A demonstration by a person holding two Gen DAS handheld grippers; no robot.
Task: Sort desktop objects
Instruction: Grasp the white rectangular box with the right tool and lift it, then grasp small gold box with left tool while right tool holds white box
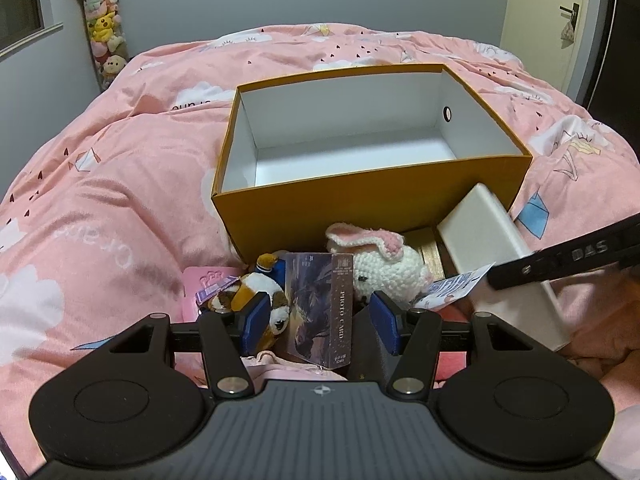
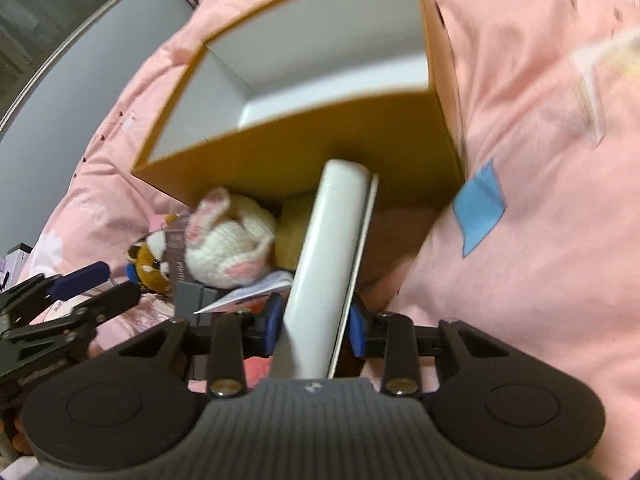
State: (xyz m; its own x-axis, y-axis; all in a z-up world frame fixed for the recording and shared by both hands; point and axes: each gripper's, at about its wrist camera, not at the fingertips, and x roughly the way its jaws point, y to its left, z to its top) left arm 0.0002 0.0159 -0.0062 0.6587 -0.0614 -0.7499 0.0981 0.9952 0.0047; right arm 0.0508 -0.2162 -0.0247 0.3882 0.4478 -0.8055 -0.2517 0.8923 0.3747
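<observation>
My right gripper (image 2: 315, 325) is shut on a flat white box (image 2: 332, 256), tilted and lifted in front of the box's near wall; in the left wrist view the same white box (image 1: 492, 248) hangs at the right. An open orange box (image 1: 360, 216) with a bare white inside sits on the bed. My left gripper (image 1: 320, 324) is open around an upright photo card pack (image 1: 318, 300), with gaps at both blue pads. A white crochet bunny (image 1: 384, 264) and a brown-and-white plush (image 1: 256, 296) lie just beyond the pack.
Everything rests on a pink patterned duvet (image 1: 120, 200). A paper slip (image 1: 456, 286), a gold-coloured flat item (image 1: 424, 244) and a pink item (image 1: 200, 280) lie among the toys. A tube of plush toys (image 1: 102, 28) stands by the back wall; a door (image 1: 568, 20) is far right.
</observation>
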